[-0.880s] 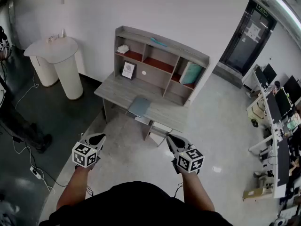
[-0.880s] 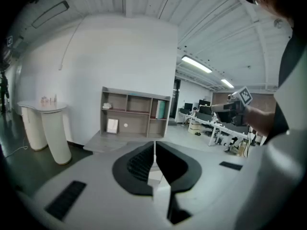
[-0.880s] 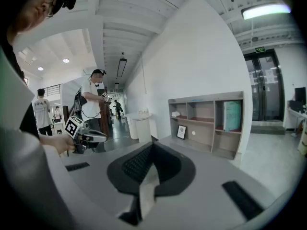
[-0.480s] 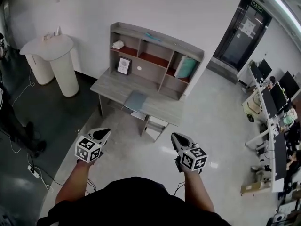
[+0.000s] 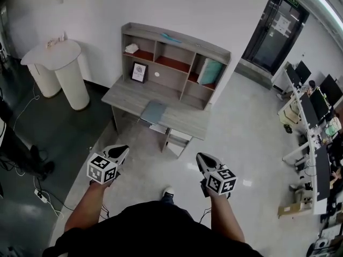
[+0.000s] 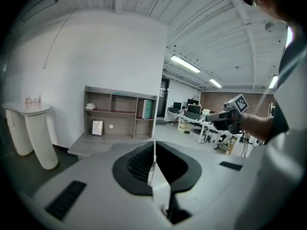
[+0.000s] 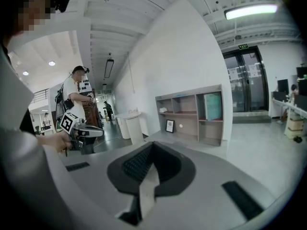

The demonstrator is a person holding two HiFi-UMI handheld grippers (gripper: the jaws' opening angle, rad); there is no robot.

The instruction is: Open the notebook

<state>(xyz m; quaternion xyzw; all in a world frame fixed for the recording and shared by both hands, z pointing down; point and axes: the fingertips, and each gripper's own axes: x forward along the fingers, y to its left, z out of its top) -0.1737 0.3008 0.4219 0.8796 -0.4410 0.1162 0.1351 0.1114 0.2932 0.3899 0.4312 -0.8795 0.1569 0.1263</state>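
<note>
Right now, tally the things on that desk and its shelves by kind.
Notebook: 1
Teal book: 1
Picture frame: 1
White bundle: 1
Teal item on top: 1
White dot: 1
Total: 6

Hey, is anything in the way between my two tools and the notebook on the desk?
Nothing visible does. The left tool and right tool are both shut and empty, and only bare floor lies between them and the notebook on the desk.
</note>
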